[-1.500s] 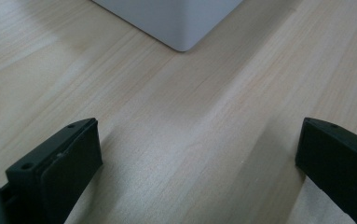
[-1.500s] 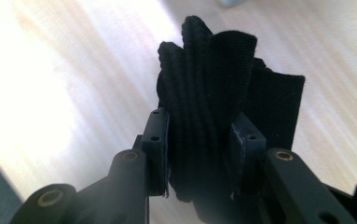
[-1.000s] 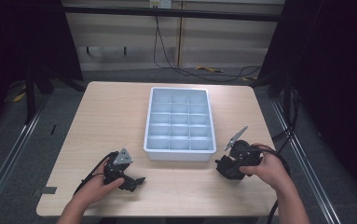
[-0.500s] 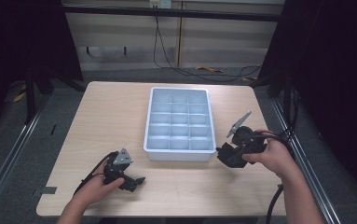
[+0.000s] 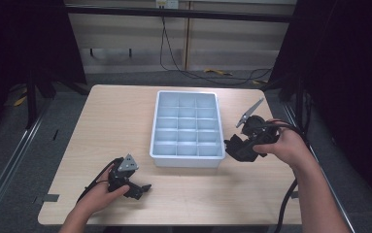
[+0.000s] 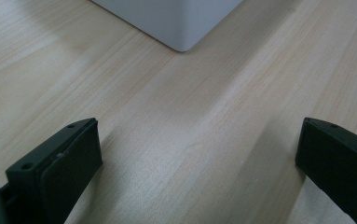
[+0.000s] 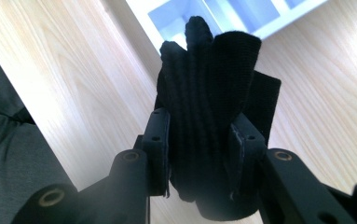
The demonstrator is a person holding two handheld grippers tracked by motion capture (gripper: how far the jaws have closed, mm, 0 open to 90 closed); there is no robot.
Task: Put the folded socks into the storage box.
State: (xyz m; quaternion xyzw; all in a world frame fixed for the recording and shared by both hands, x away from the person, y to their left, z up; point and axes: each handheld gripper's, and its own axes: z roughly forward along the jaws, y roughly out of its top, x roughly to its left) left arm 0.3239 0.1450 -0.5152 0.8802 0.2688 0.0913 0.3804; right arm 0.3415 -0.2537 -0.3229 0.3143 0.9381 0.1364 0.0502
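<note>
A: Where's the cloth (image 7: pixel 213 107)?

B: In the right gripper (image 5: pixel 244 145), jaws clamped on it. In the right gripper view it's a black knitted bundle, pinched at its lower part, with the folds standing up past the jaw tips. Its long axis runs along the jaws.

A: And the tray (image 5: pixel 187 158)?

B: Just left of that gripper in the high view, white, divided into a grid of small compartments, all looking empty. The gripper is held just off the tray's right wall, toward the near end, jaws pointing left at it. From the gripper's own camera, the cloth's free end points at the tray rim, with a compartment or two showing beyond it.

A: So the drop would go left, over the wall?

B: I'd judge so. The near-right compartments are closest. The bundle looks bulky against one cell, so it may not settle in cleanly.

A: The left gripper (image 5: pixel 140 189)?

B: Low over the table (image 5: pixel 101 126) at the near left, jaws wide apart with nothing between them. Its view shows bare wood and the tray's near corner just ahead. It's well apart from the cloth; the right hand (image 5: pixel 283 145) does this one.

A: Surface and room?

B: Pale wood tabletop, bare apart from the tray. Dark curtains at both sides, cables on the floor beyond the far edge.
</note>
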